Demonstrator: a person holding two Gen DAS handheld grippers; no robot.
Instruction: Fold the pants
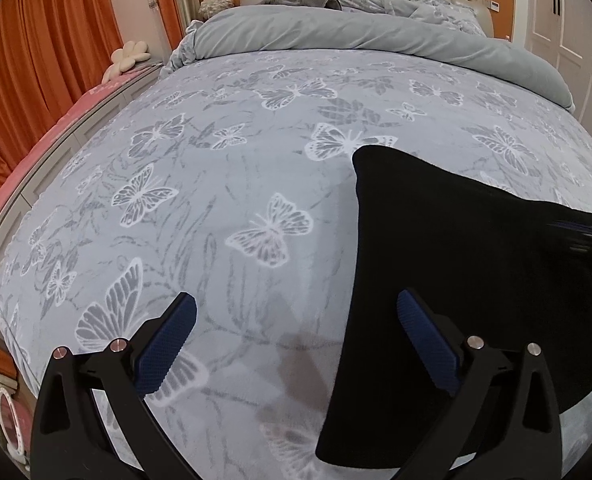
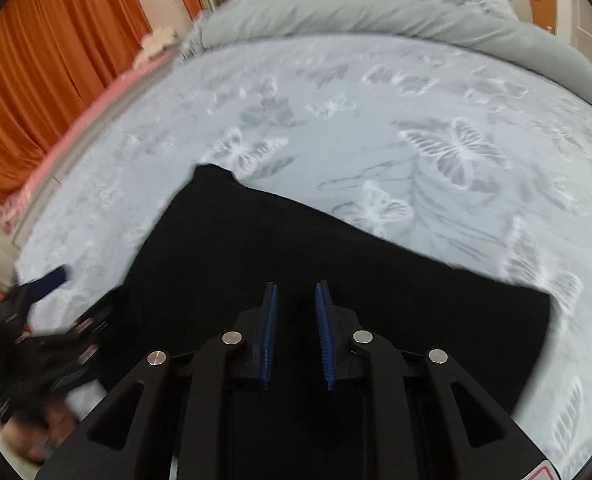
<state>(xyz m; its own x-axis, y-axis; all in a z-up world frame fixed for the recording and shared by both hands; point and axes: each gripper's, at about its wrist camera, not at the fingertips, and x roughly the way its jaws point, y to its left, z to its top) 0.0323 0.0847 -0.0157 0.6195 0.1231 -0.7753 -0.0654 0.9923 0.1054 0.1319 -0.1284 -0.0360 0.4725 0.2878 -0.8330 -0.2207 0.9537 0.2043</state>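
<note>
Wide bed (image 1: pixel 216 200) under a grey-blue butterfly-print cover. Black pants (image 1: pixel 435 260) lying flat on its near right part. Rolled-back grey duvet (image 1: pixel 375 36) across the far end, with what may be pillows (image 1: pixel 427 6) behind.

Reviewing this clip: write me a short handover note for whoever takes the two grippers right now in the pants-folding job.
Left gripper: jaws wide open, empty, hovering over the butterfly-print bedspread at the left edge of the black pants.
Right gripper: jaws narrowly parted, above the pants; no fabric visibly pinched. This view is motion-blurred.
Pants: lying flat on the bed as a compact dark panel, apparently already folded at least once; layers cannot be counted.
Left to do: check the fold, then grip an edge and finish folding.
</note>
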